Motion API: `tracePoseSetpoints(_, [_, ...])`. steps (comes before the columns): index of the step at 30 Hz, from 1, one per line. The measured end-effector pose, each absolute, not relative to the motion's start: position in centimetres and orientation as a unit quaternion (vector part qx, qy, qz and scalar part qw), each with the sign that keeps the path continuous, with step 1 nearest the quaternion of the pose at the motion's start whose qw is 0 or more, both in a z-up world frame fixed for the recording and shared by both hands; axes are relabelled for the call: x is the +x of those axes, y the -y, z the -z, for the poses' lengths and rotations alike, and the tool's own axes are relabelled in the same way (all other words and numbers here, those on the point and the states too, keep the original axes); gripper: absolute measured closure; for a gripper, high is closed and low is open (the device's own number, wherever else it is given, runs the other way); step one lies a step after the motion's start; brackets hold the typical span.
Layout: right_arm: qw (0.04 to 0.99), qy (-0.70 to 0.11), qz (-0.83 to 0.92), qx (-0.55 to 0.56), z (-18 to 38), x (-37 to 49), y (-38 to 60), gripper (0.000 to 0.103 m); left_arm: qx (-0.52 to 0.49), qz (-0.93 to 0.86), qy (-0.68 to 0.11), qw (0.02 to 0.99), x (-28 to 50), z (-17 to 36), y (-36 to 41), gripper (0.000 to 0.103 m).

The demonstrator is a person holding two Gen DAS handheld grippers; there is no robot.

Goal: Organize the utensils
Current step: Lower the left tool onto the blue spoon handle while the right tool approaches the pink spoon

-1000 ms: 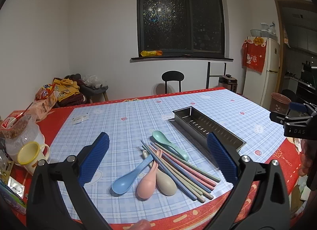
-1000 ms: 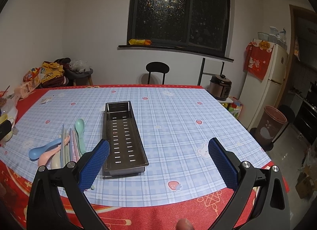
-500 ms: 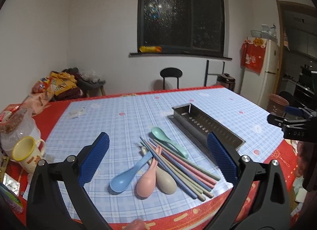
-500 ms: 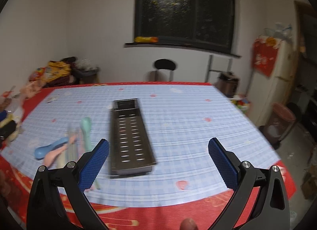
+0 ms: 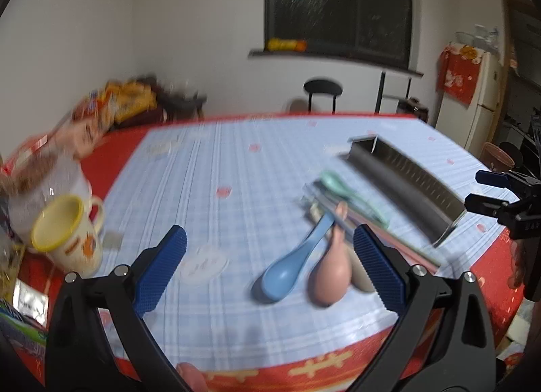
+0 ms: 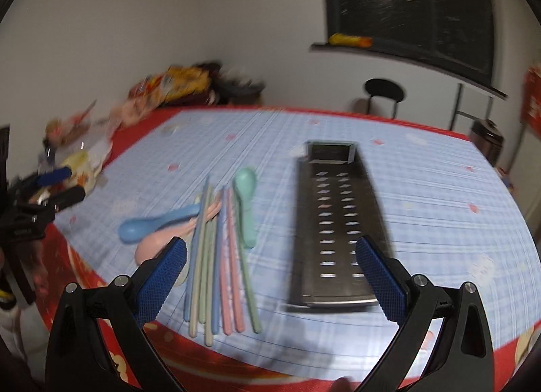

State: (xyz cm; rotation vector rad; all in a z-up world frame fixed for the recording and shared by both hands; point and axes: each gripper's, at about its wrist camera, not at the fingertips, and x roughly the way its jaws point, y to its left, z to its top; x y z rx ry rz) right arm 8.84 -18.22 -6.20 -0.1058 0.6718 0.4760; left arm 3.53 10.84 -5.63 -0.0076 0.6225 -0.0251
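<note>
While both hover above the table (image 5: 236,169), left gripper (image 5: 270,272) fingers spread wide, empty, right gripper (image 6: 270,273) likewise.

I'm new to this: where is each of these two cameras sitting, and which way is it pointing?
Left wrist: rides on the left claw, looking forward and down at the blue spoon; its own open fingers and a fingertip at the bottom edge show.
Right wrist: rides on the right claw, looking down over the chopsticks and metal tray; open fingers show.
Shared: spoons, chopsticks, tray, checked tablecloth, and each other's claw.
</note>
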Motion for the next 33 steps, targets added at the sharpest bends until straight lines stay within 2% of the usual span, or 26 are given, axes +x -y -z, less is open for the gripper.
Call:
tracePoseSetpoints(7, [0.903,-0.337,-0.261,-0.049,8.2,11.9,14.5,0.005,0.020,-0.007,-0.328,0.945,4.7,7.0,-11.8,0.006])
tracePoseSetpoints(10, [0.905,-0.322,-0.272,-0.051,8.2,12.4,13.2,0.009,0.008,0.014,-0.316,0.949,5.2,6.9,-11.9,0.006])
tracePoseSetpoints(14, [0.898,-0.324,-0.297,-0.027,8.8,12.6,12.3,0.039,0.011,0.048,-0.306,0.951,6.5,7.1,-11.8,0.007])
tracePoseSetpoints(15, [0.895,-0.326,-0.305,-0.019,9.1,12.7,12.0,0.043,0.014,0.057,-0.302,0.951,6.7,7.1,-11.7,0.007])
tracePoseSetpoints(16, [0.890,-0.329,-0.315,-0.010,9.6,12.7,11.8,0.045,0.020,0.065,-0.298,0.952,6.8,7.2,-11.6,0.009])
tracePoseSetpoints(19, [0.881,-0.343,-0.325,-0.009,10.5,12.8,11.3,0.053,0.042,0.084,-0.294,0.951,7.2,7.5,-10.9,0.027])
tracePoseSetpoints(21, [0.877,-0.350,-0.329,0.002,10.9,13.0,11.6,0.058,0.056,0.096,-0.294,0.949,7.6,7.9,-10.7,0.032])
tracePoseSetpoints(22, [0.874,-0.356,-0.332,0.011,11.1,13.1,11.8,0.060,0.060,0.102,-0.294,0.948,7.7,8.1,-10.6,0.037])
tracePoseSetpoints(24, [0.869,-0.367,-0.332,0.017,11.8,13.4,11.8,0.070,0.066,0.114,-0.294,0.947,8.3,8.4,-10.5,0.046])
tracePoseSetpoints(26, [0.862,-0.382,-0.334,0.009,12.8,13.6,11.4,0.080,0.064,0.121,-0.286,0.948,9.1,8.5,-10.4,0.059])
tracePoseSetpoints(29, [0.856,-0.390,-0.340,-0.001,13.3,13.2,10.7,0.085,0.051,0.148,-0.266,0.951,10.0,8.3,-10.1,0.066])
tracePoseSetpoints(33, [0.859,-0.380,-0.344,-0.003,13.1,12.9,10.6,0.085,0.050,0.178,-0.268,0.946,10.3,9.1,-10.0,0.066])
